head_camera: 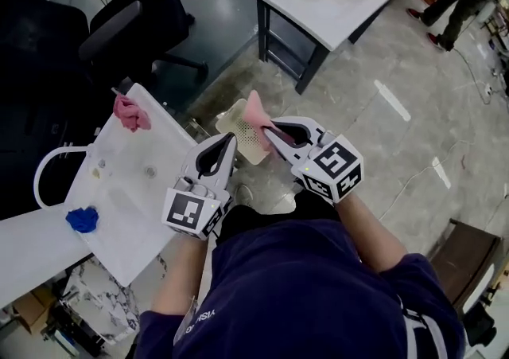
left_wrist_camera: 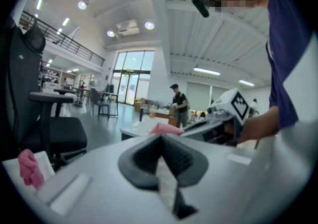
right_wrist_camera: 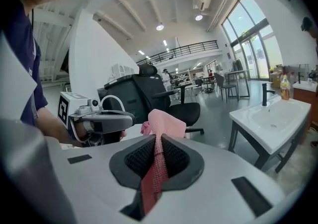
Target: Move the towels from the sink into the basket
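Right gripper view: the right gripper [right_wrist_camera: 158,151] pinches a pink towel [right_wrist_camera: 166,123] at the basket [head_camera: 242,142] mouth; the left gripper [left_wrist_camera: 161,141] seems clamped on the basket's rim; next, lower and release inside; a blue towel [head_camera: 82,219] waits on the sink [head_camera: 127,190].

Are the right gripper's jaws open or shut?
Shut: the right gripper presses its jaws onto the light pink towel, which sticks out ahead.

Left tool [left_wrist_camera: 161,141] pinches the pale basket [left_wrist_camera: 167,184] edge.
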`<state>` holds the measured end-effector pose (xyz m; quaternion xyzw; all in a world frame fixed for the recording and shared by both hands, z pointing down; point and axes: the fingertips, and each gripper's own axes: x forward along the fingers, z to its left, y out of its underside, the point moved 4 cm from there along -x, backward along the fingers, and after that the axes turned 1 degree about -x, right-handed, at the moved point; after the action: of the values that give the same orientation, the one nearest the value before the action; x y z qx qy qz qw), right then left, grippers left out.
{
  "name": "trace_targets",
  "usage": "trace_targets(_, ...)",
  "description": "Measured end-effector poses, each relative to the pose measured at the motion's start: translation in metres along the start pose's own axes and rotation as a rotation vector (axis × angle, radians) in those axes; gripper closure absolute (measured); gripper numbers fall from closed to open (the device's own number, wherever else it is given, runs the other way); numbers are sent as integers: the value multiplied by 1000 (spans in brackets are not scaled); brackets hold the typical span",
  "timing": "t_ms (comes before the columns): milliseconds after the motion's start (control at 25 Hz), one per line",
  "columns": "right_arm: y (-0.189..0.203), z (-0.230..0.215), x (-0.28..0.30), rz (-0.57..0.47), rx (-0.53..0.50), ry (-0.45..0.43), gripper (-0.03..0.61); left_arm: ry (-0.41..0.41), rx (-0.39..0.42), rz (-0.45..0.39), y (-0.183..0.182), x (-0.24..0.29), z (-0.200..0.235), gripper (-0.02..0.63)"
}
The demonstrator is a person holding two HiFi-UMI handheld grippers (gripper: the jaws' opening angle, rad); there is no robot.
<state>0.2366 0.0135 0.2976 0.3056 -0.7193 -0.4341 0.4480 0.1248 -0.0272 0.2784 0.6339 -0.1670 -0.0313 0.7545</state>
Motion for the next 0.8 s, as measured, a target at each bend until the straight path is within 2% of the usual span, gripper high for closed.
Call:
trace_targets(240,-3,-47,-19,46,-63,-190,551,-200,-15,-1,-6,41,-27,611)
trace_targets(400,-5,-73,-30,66,-102,-275,551,-312,-26,-7,-11,55,-43,611)
trace_targets(640,10,-91,-18,113,-115,-364,551,-417,-72,9,8,63,-49,611)
trace_targets(800,27,-95,-1,137,-113,-393,551,-447,-87,37,33,69,-47,611)
